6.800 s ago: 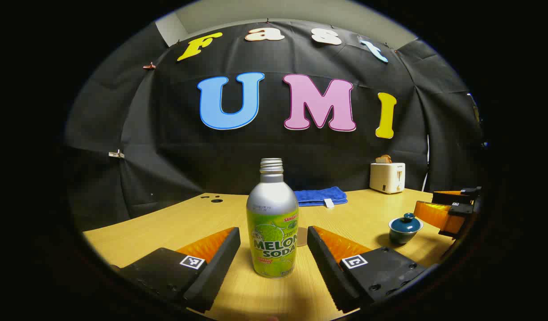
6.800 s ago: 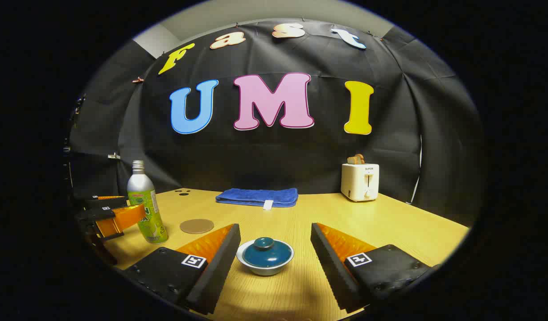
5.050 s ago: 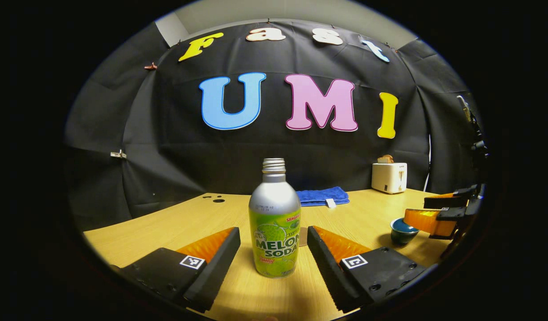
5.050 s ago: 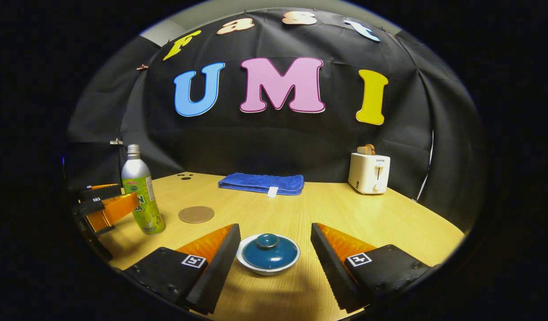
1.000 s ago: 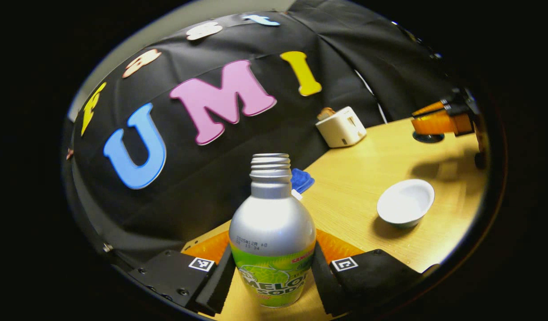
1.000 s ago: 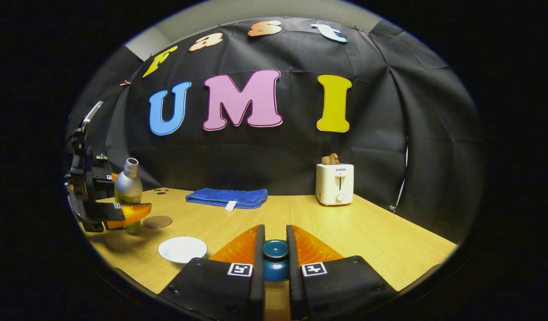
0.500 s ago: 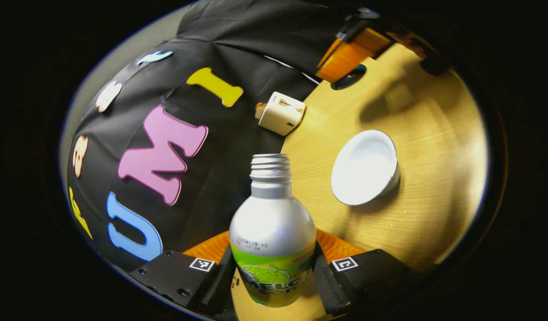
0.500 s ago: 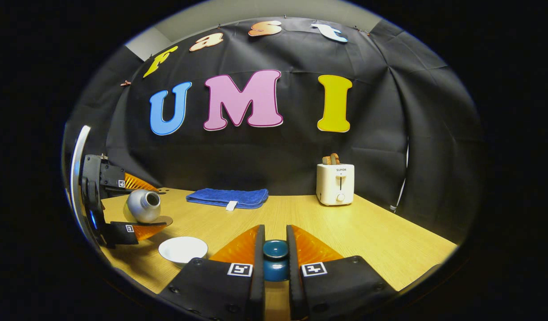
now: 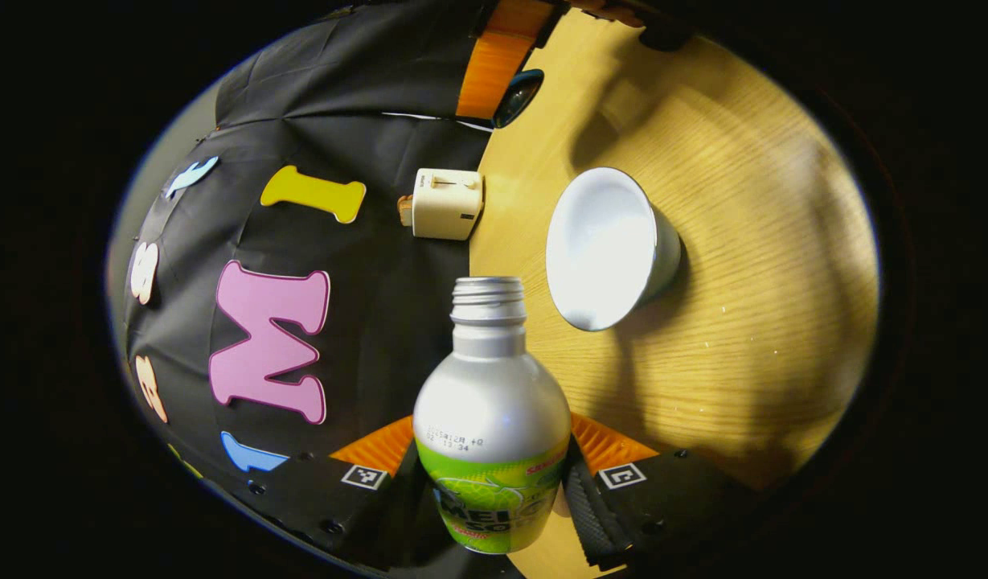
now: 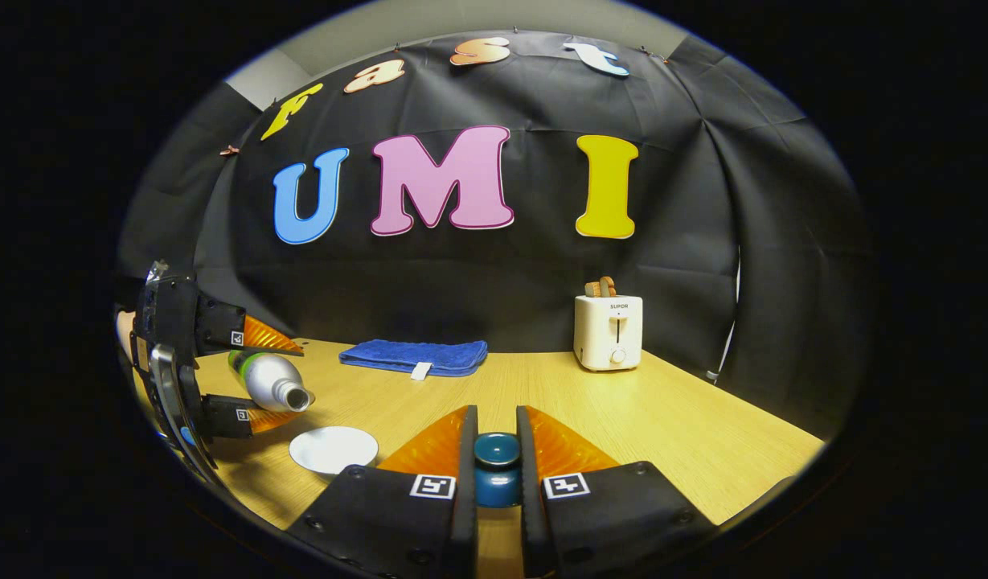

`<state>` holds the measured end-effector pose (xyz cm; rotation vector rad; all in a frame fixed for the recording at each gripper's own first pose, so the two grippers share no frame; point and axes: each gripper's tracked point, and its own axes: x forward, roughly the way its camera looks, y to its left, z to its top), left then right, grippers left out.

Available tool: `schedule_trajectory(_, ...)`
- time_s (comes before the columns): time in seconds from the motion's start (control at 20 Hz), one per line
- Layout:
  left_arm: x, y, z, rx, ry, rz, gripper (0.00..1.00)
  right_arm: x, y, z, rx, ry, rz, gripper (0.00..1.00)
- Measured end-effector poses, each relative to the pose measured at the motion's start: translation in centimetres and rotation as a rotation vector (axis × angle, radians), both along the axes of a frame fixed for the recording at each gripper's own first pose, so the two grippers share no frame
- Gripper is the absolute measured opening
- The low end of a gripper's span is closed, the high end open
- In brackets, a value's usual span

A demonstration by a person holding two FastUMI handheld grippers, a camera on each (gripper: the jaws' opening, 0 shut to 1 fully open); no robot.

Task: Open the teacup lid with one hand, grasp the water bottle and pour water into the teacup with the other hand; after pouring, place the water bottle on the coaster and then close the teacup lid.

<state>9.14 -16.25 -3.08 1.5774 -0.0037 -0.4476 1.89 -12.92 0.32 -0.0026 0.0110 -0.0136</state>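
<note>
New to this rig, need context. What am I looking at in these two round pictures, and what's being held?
No robot arm: a person holds a two-finger claw in each hand, each carrying a fisheye camera.

The left gripper view looks along the left claw, shut on an open bottle tipped toward the white teacup.

The right gripper view looks along the right claw, shut on the blue teacup lid. On the wooden table it also shows a toaster and a blue towel.
</note>
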Motion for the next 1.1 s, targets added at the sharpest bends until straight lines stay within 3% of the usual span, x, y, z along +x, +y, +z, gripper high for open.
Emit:
schedule_trajectory(0.65,-0.2,0.6,0.6,0.314,-0.037,-0.044,0.8,-0.1,0.2,0.0,0.001,0.001,0.02,0.25)
schedule_trajectory(1.1,-0.5,0.4,1.1,0.455,-0.075,-0.064,0.8,-0.6,-0.2,0.1,0.001,0.001,0.025,0.25)
